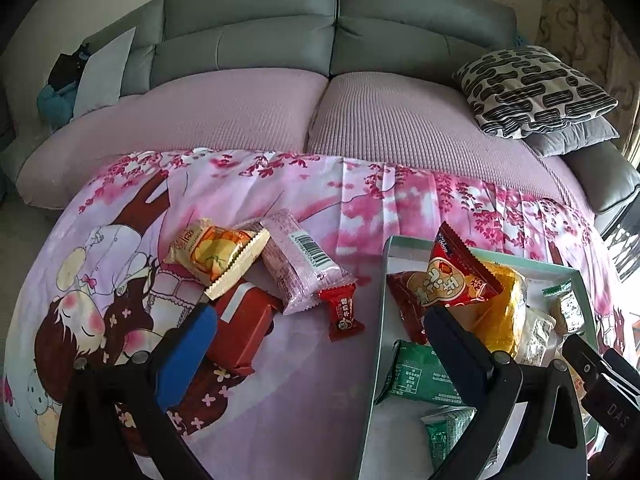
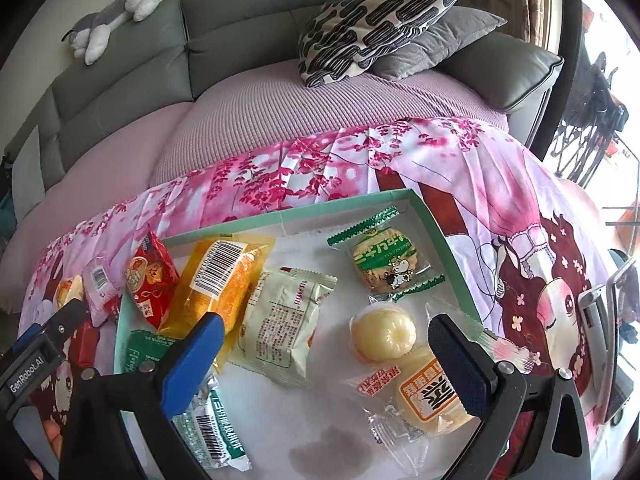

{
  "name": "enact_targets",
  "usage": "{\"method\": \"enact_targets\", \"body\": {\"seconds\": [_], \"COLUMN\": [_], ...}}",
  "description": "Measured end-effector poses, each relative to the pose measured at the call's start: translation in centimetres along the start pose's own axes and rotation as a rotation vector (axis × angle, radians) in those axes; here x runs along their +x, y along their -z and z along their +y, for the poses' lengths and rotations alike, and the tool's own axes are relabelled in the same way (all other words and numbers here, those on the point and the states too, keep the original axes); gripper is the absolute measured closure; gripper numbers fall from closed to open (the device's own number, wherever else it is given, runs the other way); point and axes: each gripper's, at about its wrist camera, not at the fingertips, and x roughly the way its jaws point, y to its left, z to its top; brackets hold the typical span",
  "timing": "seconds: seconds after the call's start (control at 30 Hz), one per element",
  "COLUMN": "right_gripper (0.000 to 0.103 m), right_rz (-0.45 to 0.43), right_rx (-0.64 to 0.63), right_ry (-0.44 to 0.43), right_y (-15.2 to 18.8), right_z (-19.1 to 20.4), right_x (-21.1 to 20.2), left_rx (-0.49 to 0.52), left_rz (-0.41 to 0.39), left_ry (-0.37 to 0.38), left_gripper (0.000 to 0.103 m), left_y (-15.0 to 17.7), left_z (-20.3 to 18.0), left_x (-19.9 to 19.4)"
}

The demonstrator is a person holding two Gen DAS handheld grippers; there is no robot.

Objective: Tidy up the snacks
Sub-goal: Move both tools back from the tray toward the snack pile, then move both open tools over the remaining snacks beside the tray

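Snacks half sorted: several in the tray (image 2: pixel 436 224), four left outside.
Left gripper (image 1: pixel 320 320) and right gripper (image 2: pixel 324 334) released, empty; next, grasp the red pack (image 1: pixel 244 328) beside the left gripper's blue finger.

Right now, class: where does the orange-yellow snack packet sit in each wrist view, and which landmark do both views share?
Left wrist view: the orange-yellow snack packet lies right of centre, inside the green tray, behind the red packet.
Right wrist view: it lies left of centre, barcode up, in the tray.
Shared landmark: the black-and-white patterned cushion on the sofa.
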Motion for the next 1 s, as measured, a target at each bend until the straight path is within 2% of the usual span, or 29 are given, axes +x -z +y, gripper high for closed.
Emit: {"method": "enact_targets", "body": {"seconds": [0.23, 0.47, 0.67, 1.0], "right_gripper": [0.000, 0.000, 0.000, 0.000], "right_rz": [-0.040, -0.038, -0.046, -0.049], "right_rx": [-0.013, -0.058, -0.087, -0.163], "right_ry": [-0.071, -0.136, -0.182, -0.256], "right_y": [-0.2, 0.3, 0.7, 1.8], "right_z": [2.2, 5.4, 7.6, 11.6], "right_x": [-1.2, -1.4, -2.0, -2.4], "left_rx": [-0.021, -0.034, -0.128, -0.215], "left_rz": [-0.010, -0.033, -0.043, -0.046], "left_ry": [-0.021, -0.123, -0.184, -0.277], "left_gripper": [0.000, 0.000, 0.000, 0.000], "left_y": [-0.6, -1.2, -1.4, -1.3], "left_z": [1.6, 5.0, 9.5, 14.6], "left_x": [-0.5, -1.2, -1.8, -2.4]}}
